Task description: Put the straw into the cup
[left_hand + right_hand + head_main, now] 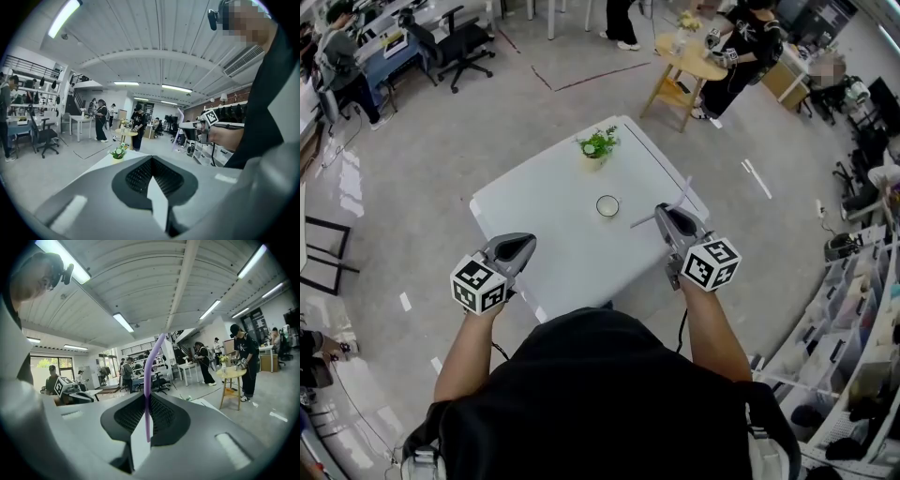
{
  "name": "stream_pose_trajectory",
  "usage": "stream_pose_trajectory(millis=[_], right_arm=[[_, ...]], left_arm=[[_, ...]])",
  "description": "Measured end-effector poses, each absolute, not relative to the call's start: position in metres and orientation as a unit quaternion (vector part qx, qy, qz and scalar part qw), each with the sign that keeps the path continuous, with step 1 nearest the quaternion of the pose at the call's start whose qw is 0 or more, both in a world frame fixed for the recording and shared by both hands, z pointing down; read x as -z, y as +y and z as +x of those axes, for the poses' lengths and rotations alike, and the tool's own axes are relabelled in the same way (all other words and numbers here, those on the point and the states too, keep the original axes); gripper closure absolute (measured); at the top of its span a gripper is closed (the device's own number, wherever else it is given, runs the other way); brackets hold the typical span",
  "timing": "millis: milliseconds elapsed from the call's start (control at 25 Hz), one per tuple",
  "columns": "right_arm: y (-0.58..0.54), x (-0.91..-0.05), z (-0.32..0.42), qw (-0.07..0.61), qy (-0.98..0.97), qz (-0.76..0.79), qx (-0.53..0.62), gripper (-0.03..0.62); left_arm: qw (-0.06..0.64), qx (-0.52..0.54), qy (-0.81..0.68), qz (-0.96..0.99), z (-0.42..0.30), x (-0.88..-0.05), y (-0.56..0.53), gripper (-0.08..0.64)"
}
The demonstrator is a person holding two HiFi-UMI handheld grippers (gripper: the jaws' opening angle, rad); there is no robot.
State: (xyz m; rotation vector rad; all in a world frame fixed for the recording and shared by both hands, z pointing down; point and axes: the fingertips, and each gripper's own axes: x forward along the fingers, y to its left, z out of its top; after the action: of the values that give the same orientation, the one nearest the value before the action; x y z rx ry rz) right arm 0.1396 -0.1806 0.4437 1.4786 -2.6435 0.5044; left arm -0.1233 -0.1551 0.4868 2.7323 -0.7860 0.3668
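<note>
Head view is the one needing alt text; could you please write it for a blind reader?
Seen from above, a person's right hand-held gripper holds a straw over a white table, just right of a small cup. The left hand-held gripper is empty at the table's near left edge, and a potted plant stands at the far end.

A white table (572, 244) stands on a grey floor, with a small potted plant (597, 145) near its far edge. Beyond it a person in black (741, 47) stands just beside a round wooden table (680, 67). An office chair (459, 42) stands far left, and shelves (853, 319) line the right.
</note>
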Motion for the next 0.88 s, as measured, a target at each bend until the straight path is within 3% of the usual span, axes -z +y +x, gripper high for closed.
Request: stream_pose_trajectory(millis=[880], right_arm=[[-0.232,-0.457,0.147,0.039,-0.868,0.461,-0.178,0.534]], left_arm=[[0.152,-0.133,-0.277,0.939,-0.1,-0.493,-0.189,0.559]])
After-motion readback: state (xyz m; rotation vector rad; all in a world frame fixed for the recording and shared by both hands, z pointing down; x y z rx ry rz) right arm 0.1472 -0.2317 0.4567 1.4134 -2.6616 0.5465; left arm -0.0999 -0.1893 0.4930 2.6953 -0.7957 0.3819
